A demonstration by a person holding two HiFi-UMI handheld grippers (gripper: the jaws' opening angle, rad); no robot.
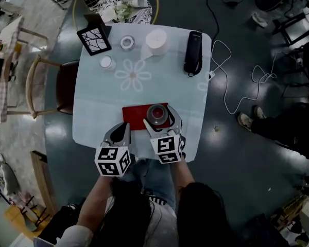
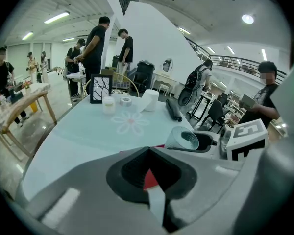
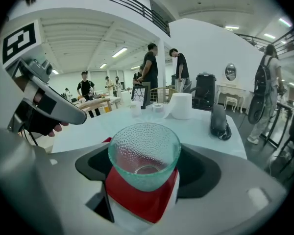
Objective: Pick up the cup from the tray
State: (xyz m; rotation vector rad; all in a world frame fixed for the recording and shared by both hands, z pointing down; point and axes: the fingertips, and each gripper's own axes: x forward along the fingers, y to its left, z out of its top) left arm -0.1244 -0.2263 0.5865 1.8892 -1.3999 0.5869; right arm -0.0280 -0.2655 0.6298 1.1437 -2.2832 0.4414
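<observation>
On hall table [image 1: 92, 99], red tray [image 1: 134, 115]: R tool [image 1: 160, 120] spread round cup [image 1: 157, 113], L tool [image 1: 121, 130] closed.

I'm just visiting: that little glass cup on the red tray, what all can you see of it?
The cup is clear glass with a faint green tint and a dimpled wall, widening from a small round base to a broad rim. It is empty and stands upright on the red tray, on the near side of the table. The right gripper has its jaws on either side of it, with gaps showing at both sides, so only the tray seems to touch it.
</observation>
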